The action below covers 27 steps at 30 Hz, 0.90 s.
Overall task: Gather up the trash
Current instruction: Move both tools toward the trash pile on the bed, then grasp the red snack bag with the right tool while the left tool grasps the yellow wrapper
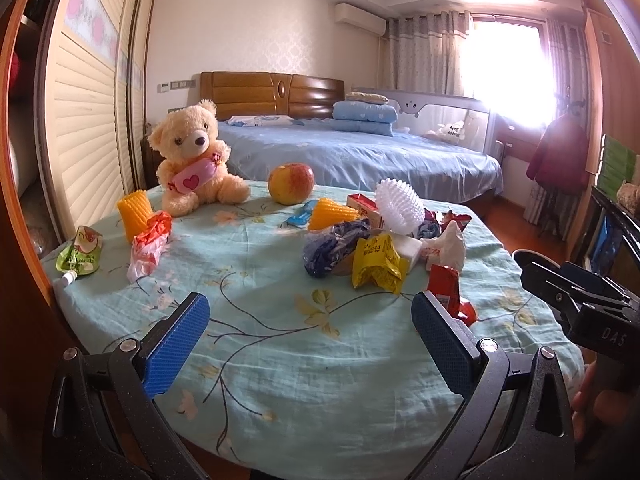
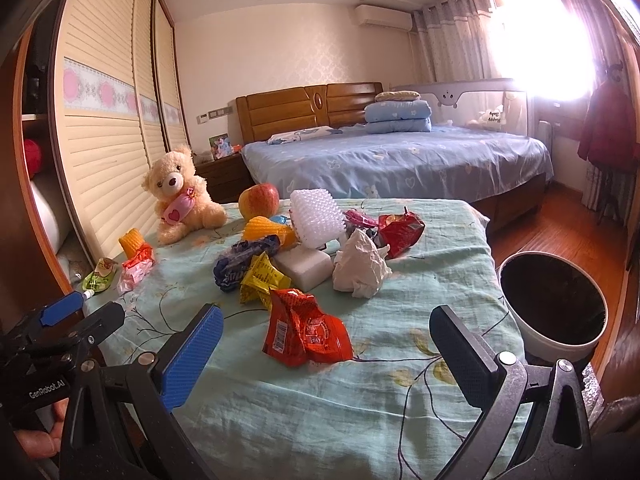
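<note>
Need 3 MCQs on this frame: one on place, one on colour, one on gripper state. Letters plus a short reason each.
1. Where is the bin?
A. on the big bed
B. off the right edge of the cloth-covered table
C. beside the teddy bear

2. What colour is the crumpled wrapper nearest the right gripper?
A. red
B. green
C. white

3. What state is the left gripper in?
A. shut on a wrapper
B. shut on nothing
C. open, holding nothing

Answers:
1 B: the right wrist view shows its white rim below the table's right edge.
2 A: the red packet lies just ahead of the fingers.
3 C: the left wrist view shows the blue pads wide apart over bare cloth.
</note>
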Each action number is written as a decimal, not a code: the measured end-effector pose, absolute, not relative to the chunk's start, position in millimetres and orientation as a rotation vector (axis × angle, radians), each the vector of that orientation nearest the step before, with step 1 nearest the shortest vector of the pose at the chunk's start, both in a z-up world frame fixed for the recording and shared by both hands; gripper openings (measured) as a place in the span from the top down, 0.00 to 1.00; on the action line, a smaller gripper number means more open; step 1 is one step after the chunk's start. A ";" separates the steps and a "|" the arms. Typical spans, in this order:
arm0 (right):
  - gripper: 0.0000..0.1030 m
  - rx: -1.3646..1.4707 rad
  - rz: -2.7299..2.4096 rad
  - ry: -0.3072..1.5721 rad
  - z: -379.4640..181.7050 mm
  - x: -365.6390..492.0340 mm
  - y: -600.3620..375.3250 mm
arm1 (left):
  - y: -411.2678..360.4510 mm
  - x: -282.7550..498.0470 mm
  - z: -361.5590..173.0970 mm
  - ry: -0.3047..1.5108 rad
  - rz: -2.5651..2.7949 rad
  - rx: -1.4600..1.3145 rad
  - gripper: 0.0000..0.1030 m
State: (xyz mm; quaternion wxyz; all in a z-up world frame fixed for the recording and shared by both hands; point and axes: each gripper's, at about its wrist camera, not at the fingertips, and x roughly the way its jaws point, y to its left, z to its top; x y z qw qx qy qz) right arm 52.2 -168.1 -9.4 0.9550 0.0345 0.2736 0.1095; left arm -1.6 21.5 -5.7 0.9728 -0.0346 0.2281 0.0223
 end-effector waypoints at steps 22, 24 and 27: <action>0.11 0.132 0.307 0.752 -52.9 87.8 -163.5 | 22.2 48.7 -35.6 0.613 -0.022 -0.079 0.12; 0.13 0.139 0.312 0.767 -56.0 92.4 -163.3 | 22.5 57.9 -38.9 0.629 -0.036 -0.084 0.13; 0.16 0.139 0.324 0.783 -58.2 98.4 -161.8 | 21.6 70.9 -43.2 0.657 -0.056 -0.087 0.17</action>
